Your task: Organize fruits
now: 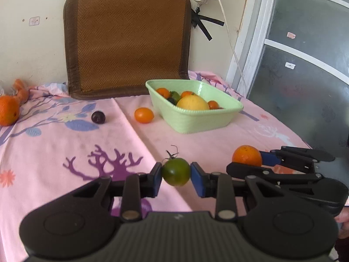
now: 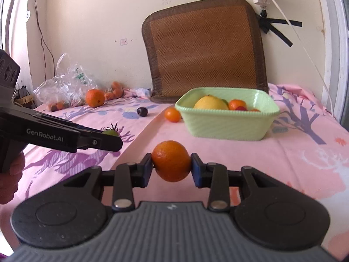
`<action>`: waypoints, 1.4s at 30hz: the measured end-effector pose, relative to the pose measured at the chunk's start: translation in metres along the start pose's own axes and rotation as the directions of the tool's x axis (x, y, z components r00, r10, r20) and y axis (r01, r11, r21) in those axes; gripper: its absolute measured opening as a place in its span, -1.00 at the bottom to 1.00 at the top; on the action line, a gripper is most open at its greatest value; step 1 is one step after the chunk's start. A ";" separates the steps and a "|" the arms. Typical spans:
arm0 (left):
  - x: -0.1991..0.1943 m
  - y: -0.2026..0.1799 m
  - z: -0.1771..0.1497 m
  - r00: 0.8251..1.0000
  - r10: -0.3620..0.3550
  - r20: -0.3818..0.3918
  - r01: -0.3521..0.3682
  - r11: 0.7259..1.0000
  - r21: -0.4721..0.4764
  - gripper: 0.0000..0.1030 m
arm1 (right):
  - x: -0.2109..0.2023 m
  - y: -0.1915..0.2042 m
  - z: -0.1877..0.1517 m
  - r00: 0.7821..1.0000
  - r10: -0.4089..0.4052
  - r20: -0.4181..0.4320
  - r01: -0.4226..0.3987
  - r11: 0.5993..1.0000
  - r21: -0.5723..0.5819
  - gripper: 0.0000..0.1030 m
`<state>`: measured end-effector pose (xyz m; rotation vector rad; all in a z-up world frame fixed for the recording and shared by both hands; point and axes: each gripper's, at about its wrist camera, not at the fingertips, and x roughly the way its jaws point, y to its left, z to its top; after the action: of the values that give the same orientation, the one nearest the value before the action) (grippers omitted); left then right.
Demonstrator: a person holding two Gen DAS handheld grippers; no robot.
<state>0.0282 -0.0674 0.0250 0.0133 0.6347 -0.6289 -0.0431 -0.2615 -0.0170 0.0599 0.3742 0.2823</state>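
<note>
My left gripper (image 1: pixel 176 172) is shut on a green tomato (image 1: pixel 175 171) with a stem, held above the pink cloth. My right gripper (image 2: pixel 171 164) is shut on a small orange (image 2: pixel 171 160); it also shows in the left wrist view (image 1: pixel 247 155). A light green basket (image 1: pixel 209 118) stands ahead with a yellow fruit (image 1: pixel 192 102) and several small orange and green fruits inside. It also shows in the right wrist view (image 2: pixel 226 125). An orange tomato (image 1: pixel 144 115) and a dark plum (image 1: pixel 98 117) lie loose left of the basket.
A brown woven mat (image 1: pixel 128 41) leans on the wall behind the basket. A large orange (image 1: pixel 8 110) and carrots (image 2: pixel 114 90) lie far left by a plastic bag (image 2: pixel 65 83). A glass door (image 1: pixel 305 65) is at the right.
</note>
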 end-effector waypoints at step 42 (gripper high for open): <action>0.002 0.063 0.020 0.973 0.231 0.023 -0.226 0.964 -0.138 -0.22 | 0.014 -0.038 0.016 0.994 -0.046 0.095 0.025 0.978 0.205 -0.20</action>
<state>0.0759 -0.0210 0.0291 -0.0507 0.6262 -0.3611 -0.0147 -0.2939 -0.0109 0.2674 0.3040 0.2039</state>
